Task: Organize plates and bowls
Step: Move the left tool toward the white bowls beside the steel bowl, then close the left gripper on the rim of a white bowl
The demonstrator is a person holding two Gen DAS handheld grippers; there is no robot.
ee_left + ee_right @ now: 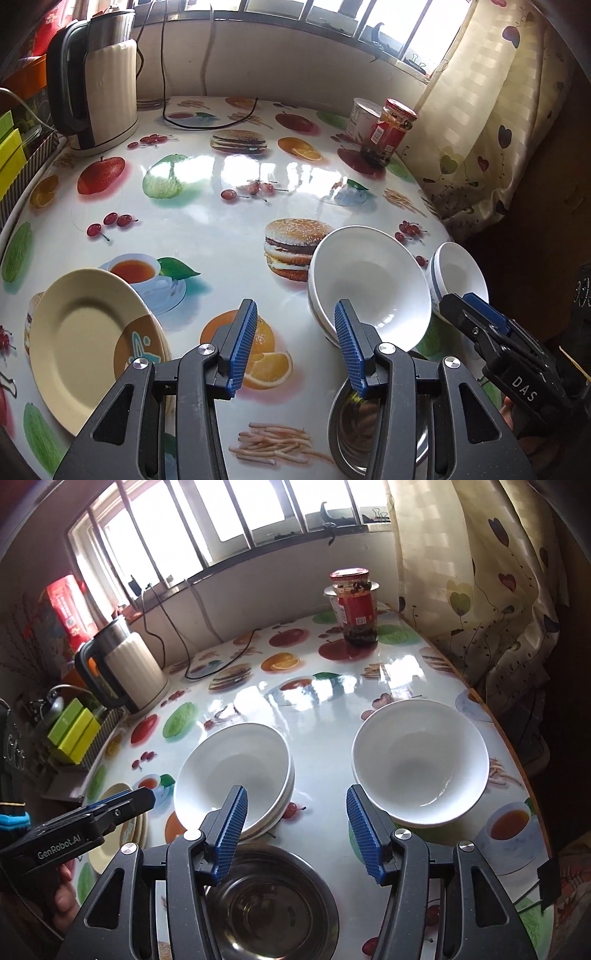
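Observation:
A cream plate [79, 339] lies at the near left of the table, seemingly atop another plate. A stack of white bowls [369, 284] [234, 771] sits mid-right. A single white bowl [460, 275] [419, 760] stands to its right. A steel bowl [354, 424] [269, 901] sits at the near edge. My left gripper [295, 347] is open and empty above the table between the plate and the bowls. My right gripper [295, 834] is open and empty, hovering over the steel bowl; it also shows in the left wrist view [476, 306].
An electric kettle [99, 85] [125, 668] with its cord stands at the far left. A red-lidded jar [391, 129] [356, 605] and a white tub [364, 118] stand at the far right. A curtain [476, 122] hangs along the right edge. Green boxes [74, 731] sit at the left.

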